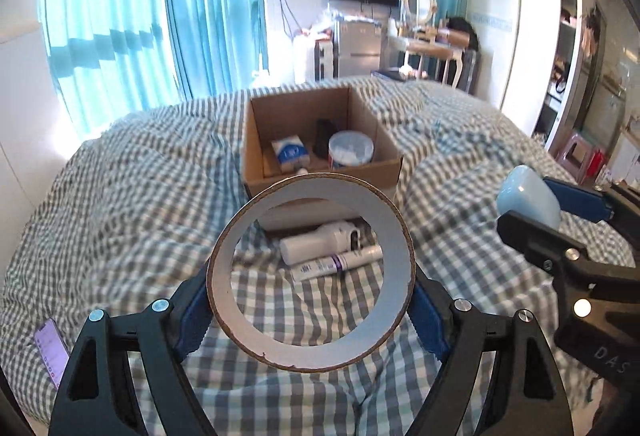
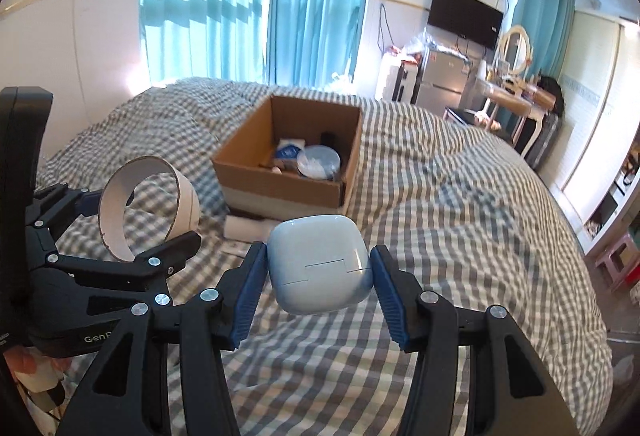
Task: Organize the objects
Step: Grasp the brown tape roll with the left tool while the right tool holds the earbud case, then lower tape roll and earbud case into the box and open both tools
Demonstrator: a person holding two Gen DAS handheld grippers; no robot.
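My left gripper (image 1: 310, 296) is shut on a cardboard tape ring (image 1: 394, 236) and holds it upright above the checked bed cover; the ring also shows in the right wrist view (image 2: 110, 192). My right gripper (image 2: 318, 268) is shut on a pale blue earbud case (image 2: 320, 260), also seen in the left wrist view (image 1: 528, 196). An open cardboard box (image 1: 256, 140) sits ahead on the bed, also seen in the right wrist view (image 2: 288, 192). It holds a tissue pack (image 1: 290, 152), a round white tub (image 1: 351, 150) and a dark object. A white bottle (image 1: 316, 240) and a tube (image 1: 340, 262) lie on the cover before the box.
A phone (image 1: 50, 350) lies on the bed at the lower left. Blue curtains (image 1: 160, 16) hang behind the bed. A fridge, dressing table with mirror (image 1: 418, 0) and wardrobe stand at the far right.
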